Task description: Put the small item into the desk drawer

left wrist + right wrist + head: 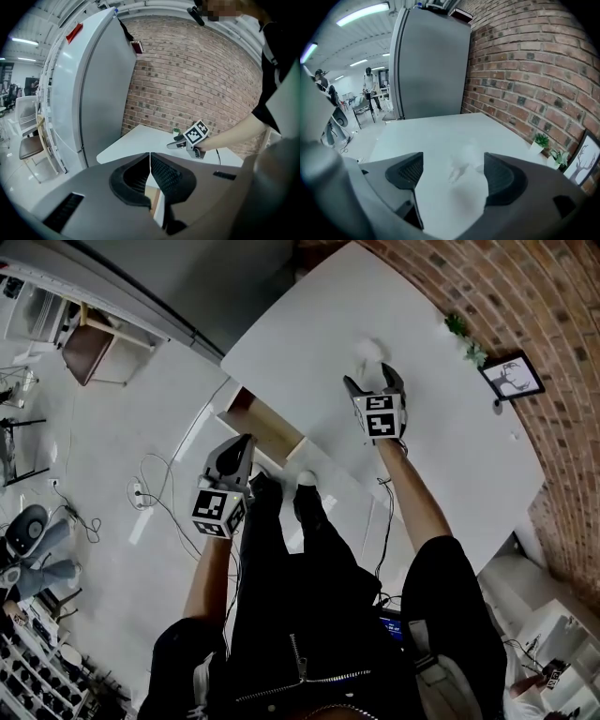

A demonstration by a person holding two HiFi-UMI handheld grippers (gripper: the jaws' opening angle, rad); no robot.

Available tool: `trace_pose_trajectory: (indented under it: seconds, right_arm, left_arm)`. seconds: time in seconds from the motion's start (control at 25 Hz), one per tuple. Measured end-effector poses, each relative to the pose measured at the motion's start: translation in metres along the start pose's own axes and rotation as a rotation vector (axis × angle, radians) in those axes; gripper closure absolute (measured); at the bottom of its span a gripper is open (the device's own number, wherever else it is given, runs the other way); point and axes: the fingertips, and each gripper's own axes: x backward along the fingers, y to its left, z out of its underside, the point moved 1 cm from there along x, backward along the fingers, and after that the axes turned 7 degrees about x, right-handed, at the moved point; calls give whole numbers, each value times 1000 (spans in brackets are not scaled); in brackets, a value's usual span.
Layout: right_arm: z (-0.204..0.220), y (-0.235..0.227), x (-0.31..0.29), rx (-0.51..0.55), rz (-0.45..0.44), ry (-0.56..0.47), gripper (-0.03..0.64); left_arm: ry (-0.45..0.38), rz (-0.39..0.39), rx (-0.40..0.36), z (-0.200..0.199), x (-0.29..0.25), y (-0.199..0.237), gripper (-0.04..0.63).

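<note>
One white desk (450, 456), one open drawer (267, 432) and one small pale item (368, 350) at upper centre; two grippers, left gripper (236, 448) and right gripper (370, 379); one framed picture (513, 377) and two potted plants (457, 326) (476, 354), upper right; one chair (94, 348), upper left.

Right gripper (372, 381): carried out ahead on an extended, bare right forearm (412, 498). Its 2 jaws stand wide apart and the pads press on nothing.

Left gripper (246, 441): held nearer the body on a bare left forearm (208, 582). Its 2 jaws are closed tip to tip.

Both grippers point forward and sit well apart from each other.
</note>
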Motion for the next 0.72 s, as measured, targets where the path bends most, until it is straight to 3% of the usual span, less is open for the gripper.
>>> trace_pose_trajectory:
  seconds: [0.36,0.56,0.72]
  right_arm:
    - [11,-23,-47,79,40,129,192]
    - [18,-33,-68,109,39,181,199]
    - [23,-43,-77,73,48,210,227]
  left_arm:
    - [27,-54,26,14,21,26,574]
    - [28,-80,39,17,31,37,574]
    - [32,-90,46,19,35,41,574]
